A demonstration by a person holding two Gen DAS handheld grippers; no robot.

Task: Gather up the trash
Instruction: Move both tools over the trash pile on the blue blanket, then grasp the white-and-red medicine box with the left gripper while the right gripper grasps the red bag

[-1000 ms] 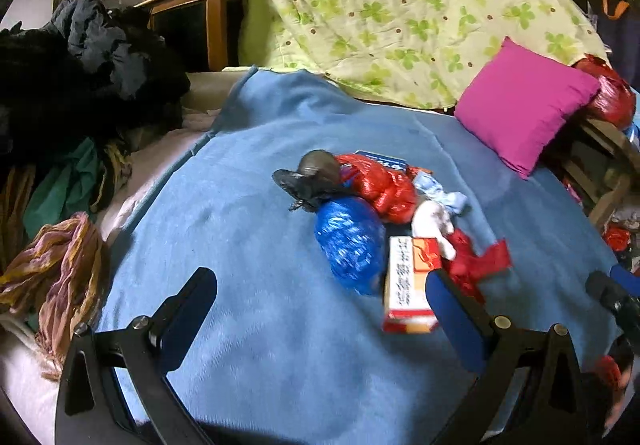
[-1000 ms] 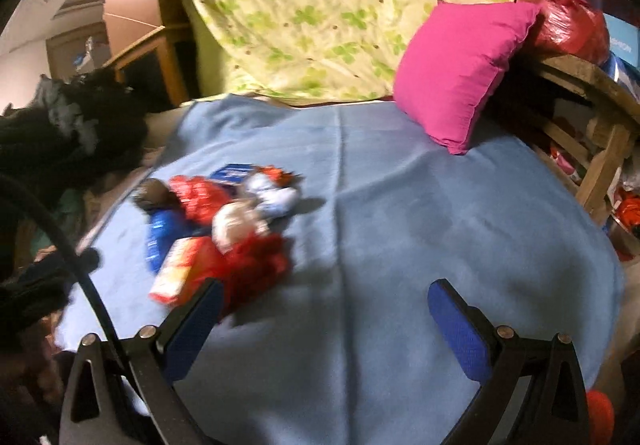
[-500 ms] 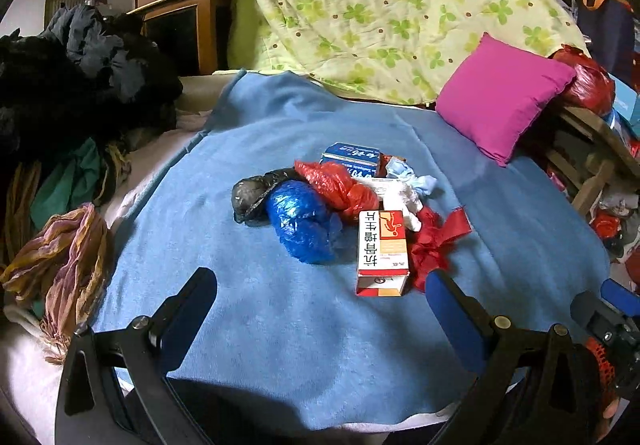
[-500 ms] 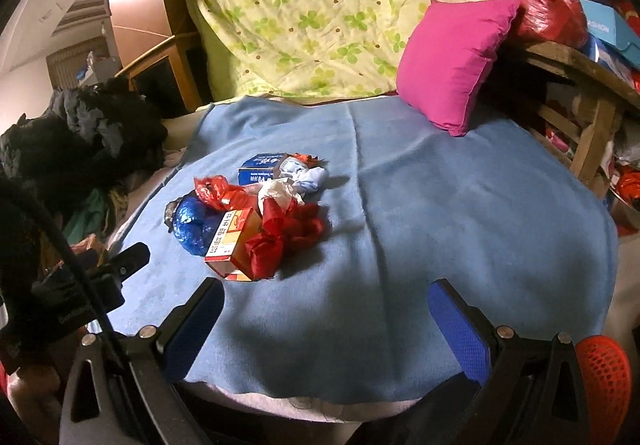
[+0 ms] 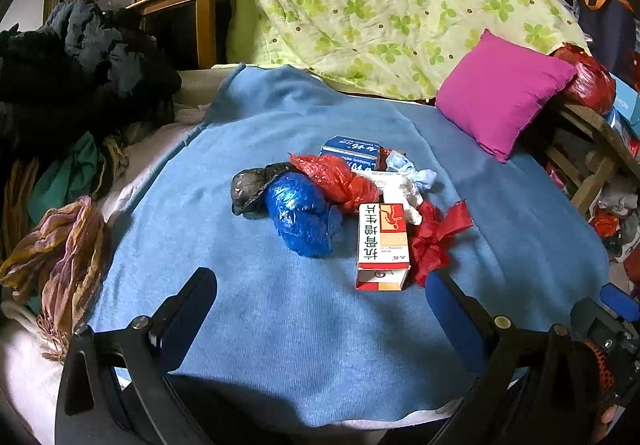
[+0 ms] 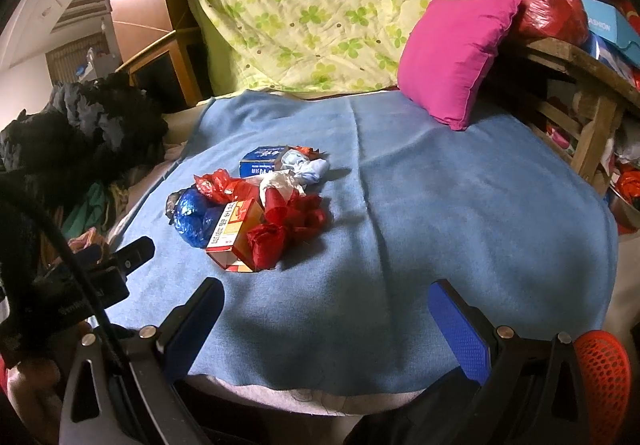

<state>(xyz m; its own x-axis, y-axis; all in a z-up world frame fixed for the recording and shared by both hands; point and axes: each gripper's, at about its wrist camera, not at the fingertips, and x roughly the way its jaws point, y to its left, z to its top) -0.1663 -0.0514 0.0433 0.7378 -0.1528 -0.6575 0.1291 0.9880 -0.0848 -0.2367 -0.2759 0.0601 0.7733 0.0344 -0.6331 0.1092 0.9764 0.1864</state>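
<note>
1. A blue blanket is seen spread over the bed, well ahead of both sets of fingers; nothing is gripped.
2. The left gripper is held with fingers wide apart, the trash pile lying ahead and slightly toward its right finger.
3. The right gripper is likewise held with fingers apart, the pile seen ahead, beyond its left finger.
4. An orange mesh basket is glimpsed beside the right finger, likely the bin.
5. The red-and-white carton, nearest the fingers, is probably best taken first, pinched across its narrow sides.
6. Counted: two cartons, the second a blue carton; one blue bag; one red bag; one dark bag; one red wrapper. The pale scraps cannot be counted surely.
</note>
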